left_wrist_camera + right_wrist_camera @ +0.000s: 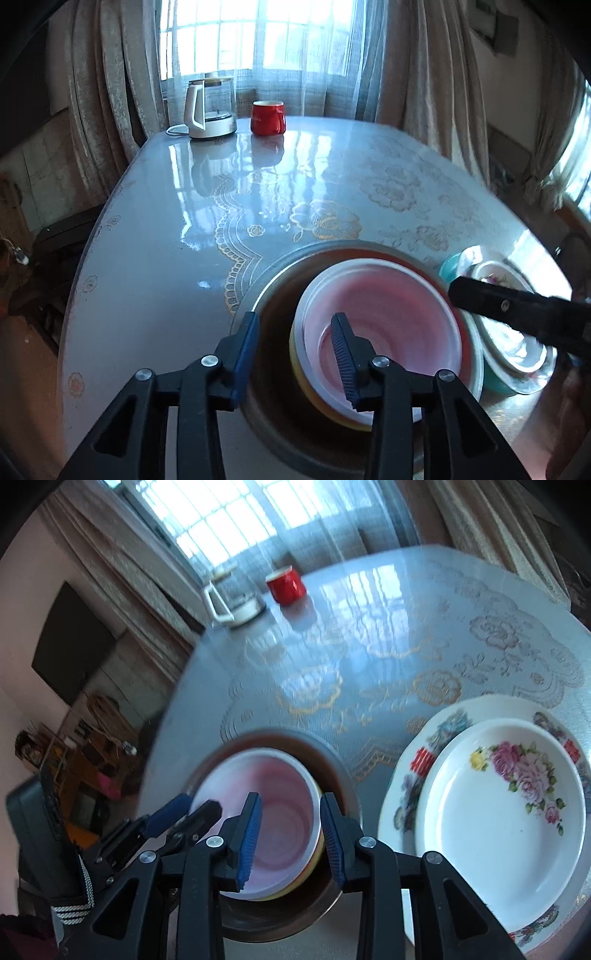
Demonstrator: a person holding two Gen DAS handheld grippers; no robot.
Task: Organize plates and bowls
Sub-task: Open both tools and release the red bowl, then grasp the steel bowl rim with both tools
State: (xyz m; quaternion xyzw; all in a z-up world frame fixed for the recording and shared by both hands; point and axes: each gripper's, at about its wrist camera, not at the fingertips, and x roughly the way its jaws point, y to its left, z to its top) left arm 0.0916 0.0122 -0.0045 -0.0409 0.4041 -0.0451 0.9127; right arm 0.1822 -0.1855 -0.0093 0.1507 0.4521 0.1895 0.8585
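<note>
Blue-padded fingers of our left tool [295, 354] fill the bottom of the left wrist view, spread apart and gripping nothing; one finger hangs outside the metal basin's [273, 291] rim and the other over the pink bowl [388, 317]. We see that pink bowl nested in a yellow bowl [299, 363], and both sit inside the metal basin on the desk [155, 258], near its front edge.

Our right tool [291, 838] also stands released, its two ribbed pads straddling the near wall of the pink bowl [273, 812] without pinching it, as far as we can tell through the motion blur. A thin edge of the yellow bowl [314, 867] shows under it, within the basin [332, 764].

Just beside the basin, on its right, a white floral plate [509, 812] lies stacked on a larger patterned plate [413, 775]. From the left wrist view we see this stack [517, 354] resting on a teal bowl [452, 264], partly hidden by the black body of the right tool.

At the far end of the desk, well apart from the dishes, a glass kettle [210, 107] with a white handle stands near a red mug [267, 117], before the curtained window [258, 37].
</note>
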